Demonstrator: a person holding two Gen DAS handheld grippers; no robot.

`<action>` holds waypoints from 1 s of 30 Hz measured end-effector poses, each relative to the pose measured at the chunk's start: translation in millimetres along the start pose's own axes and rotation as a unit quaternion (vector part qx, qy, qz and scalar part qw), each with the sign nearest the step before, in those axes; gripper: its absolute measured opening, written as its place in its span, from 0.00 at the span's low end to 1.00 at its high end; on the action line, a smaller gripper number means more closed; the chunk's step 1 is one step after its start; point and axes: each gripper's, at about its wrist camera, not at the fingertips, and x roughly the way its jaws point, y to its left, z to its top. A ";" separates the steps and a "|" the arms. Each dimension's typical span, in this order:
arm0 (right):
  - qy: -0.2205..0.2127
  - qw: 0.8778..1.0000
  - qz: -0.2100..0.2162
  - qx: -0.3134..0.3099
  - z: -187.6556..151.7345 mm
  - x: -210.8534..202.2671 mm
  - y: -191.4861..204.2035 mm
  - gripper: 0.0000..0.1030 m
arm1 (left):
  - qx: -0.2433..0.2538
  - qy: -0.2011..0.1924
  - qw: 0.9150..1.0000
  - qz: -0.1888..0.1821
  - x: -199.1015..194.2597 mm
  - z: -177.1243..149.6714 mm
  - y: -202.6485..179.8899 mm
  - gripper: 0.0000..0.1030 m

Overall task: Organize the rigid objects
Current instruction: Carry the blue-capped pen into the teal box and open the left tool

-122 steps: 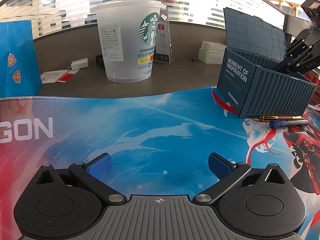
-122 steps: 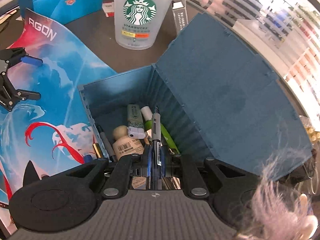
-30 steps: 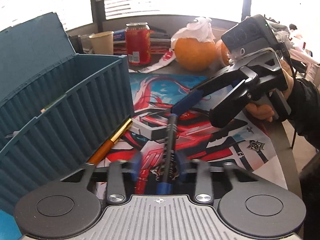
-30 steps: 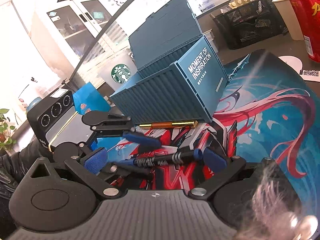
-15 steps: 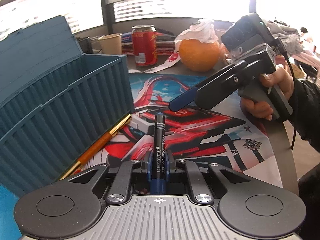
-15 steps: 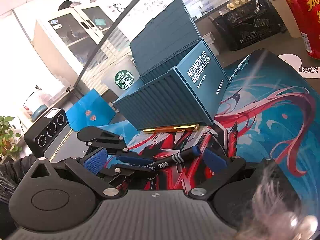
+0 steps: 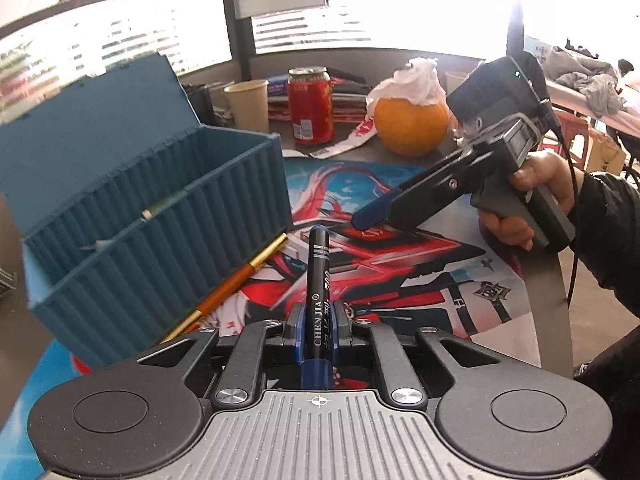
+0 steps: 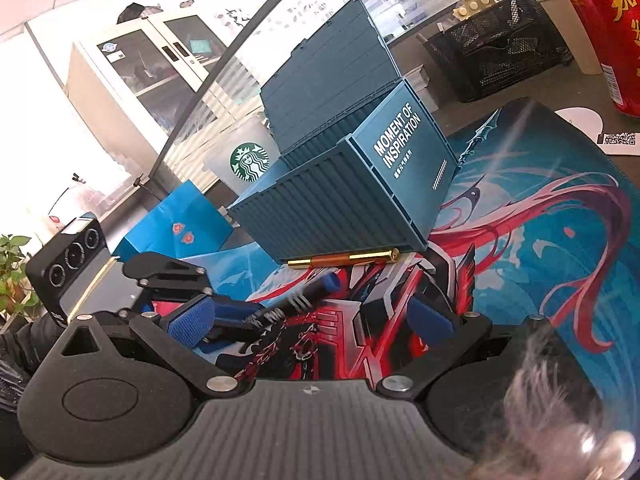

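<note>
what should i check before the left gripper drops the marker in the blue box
1. Grip: left gripper shut on the black marker - ok.
2. Marker off the mat - ok, it looks lifted.
3. Blue container box open, lid back - ok.
4. Room inside the box - cannot tell, interior mostly hidden.
5. Right gripper clear of the path: jaws open, empty, hanging beside the marker's tip - not ok.
6. Gold pen still on the mat against the box - left for later.

The left gripper [image 7: 318,330] is clamped on a black marker [image 7: 318,280] pointing straight ahead. To its left, an open blue container box [image 7: 160,216] with a gold pen [image 7: 232,284] alongside. Ahead right, a hand [image 7: 532,200] holds the right gripper [image 7: 372,214].
</note>
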 end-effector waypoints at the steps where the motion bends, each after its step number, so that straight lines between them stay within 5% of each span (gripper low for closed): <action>1: 0.000 1.000 0.000 0.000 0.0 -0.1 0.0 1.00 | 0.001 -0.001 1.000 0.001 -4.0 1.1 0.5 0.10; 15: 0.000 1.000 0.001 0.000 -0.2 -0.2 0.1 1.00 | 0.010 0.008 0.999 0.038 -38.0 17.5 14.7 0.10; 30: 0.000 1.000 0.001 0.000 -0.1 -1.1 0.4 1.00 | 0.050 -0.020 0.996 0.070 -48.0 77.2 46.0 0.11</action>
